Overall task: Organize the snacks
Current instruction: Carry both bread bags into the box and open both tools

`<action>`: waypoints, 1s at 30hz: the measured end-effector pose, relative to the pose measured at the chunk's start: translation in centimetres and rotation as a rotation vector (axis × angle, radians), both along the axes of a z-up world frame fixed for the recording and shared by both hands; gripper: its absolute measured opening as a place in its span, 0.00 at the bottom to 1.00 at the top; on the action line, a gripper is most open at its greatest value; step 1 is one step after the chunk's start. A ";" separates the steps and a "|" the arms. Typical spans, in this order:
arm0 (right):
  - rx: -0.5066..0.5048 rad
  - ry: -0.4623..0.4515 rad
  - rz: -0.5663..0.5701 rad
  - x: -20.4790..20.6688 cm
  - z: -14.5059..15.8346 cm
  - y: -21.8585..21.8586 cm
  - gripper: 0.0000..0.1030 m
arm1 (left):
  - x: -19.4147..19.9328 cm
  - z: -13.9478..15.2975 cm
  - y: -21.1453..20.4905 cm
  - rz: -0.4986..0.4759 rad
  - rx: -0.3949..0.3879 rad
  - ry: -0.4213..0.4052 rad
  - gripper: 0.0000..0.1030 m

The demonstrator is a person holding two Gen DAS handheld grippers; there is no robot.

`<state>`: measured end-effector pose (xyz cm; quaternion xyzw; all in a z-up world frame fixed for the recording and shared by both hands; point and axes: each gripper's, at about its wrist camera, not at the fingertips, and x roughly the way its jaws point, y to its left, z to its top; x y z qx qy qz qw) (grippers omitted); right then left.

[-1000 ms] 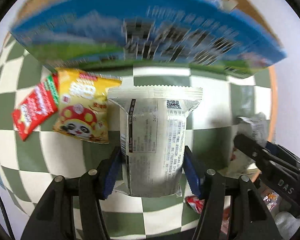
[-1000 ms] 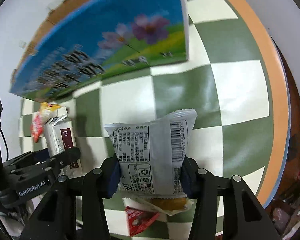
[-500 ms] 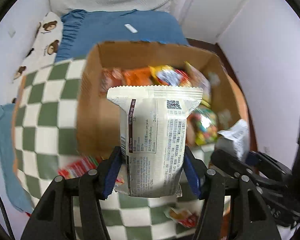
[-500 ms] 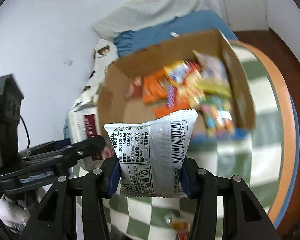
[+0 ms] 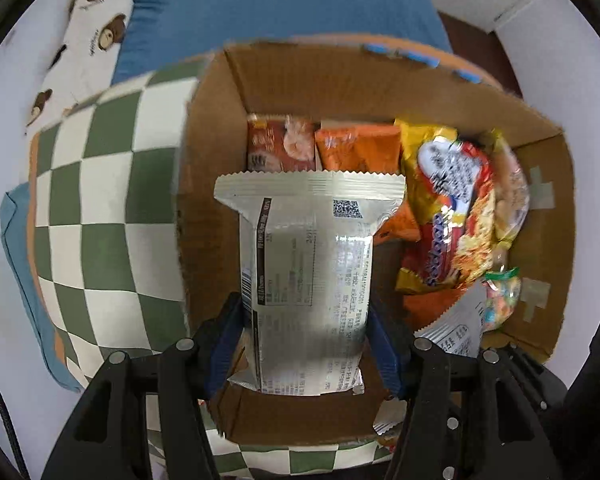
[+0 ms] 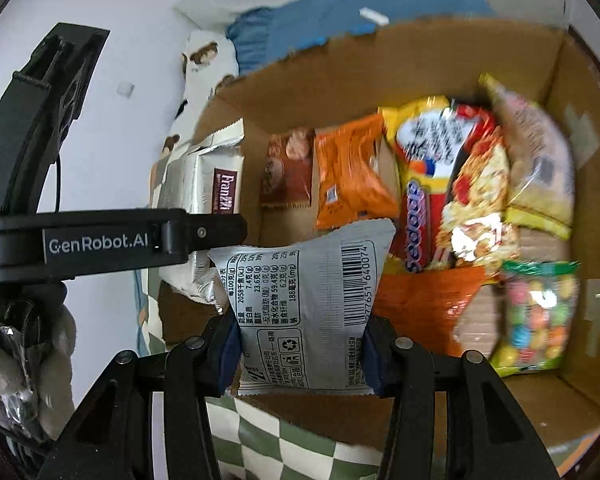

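While both claws hang over the open cardboard box [image 5: 548,216], each one grips a single packet. The left gripper [image 5: 304,344] is closed on a tall silver packet [image 5: 308,280], its blue pads pressing both long edges, and it holds that packet upright above the left part of the box. The right gripper [image 6: 300,356] is closed just as narrowly on a shorter silver packet with a barcode [image 6: 308,304], held over the near edge of the box.

Inside the box I count two orange packets [image 6: 352,176] [image 6: 420,304], one brown packet [image 6: 288,168] against the far wall, one large red-and-yellow noodle bag [image 6: 452,184], one pale yellowish bag [image 6: 540,168] at the right and one clear bag of coloured candies [image 6: 536,312]. The box sits on one green-and-white checked tablecloth [image 5: 100,184]. Beyond it lie a blue cushion [image 5: 284,20] and a cloth with bear prints [image 5: 92,40].
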<state>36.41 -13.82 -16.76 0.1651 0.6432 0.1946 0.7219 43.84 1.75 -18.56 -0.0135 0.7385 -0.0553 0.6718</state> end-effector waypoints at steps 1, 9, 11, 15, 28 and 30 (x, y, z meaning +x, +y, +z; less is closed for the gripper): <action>0.002 0.013 0.002 0.2 -0.4 0.1 0.50 | 0.0 -0.6 -0.1 -0.007 0.002 0.019 0.57; -0.029 0.130 0.017 1.8 -3.7 0.4 0.89 | 0.0 -3.0 0.5 0.034 -0.032 0.086 0.64; -0.047 0.130 0.023 2.0 -3.8 0.5 0.89 | -0.1 -2.9 0.7 0.037 -0.026 0.071 0.68; -0.077 0.131 0.024 1.8 -3.4 0.7 0.89 | -0.2 -2.6 1.3 0.039 -0.025 0.059 0.68; -0.203 0.077 -0.008 0.6 -1.1 -2.2 0.89 | -2.9 0.7 1.4 0.038 -0.017 -0.090 0.69; -0.224 0.053 -0.014 0.2 -0.3 -2.9 0.89 | -3.8 1.8 1.3 0.040 -0.017 -0.137 0.68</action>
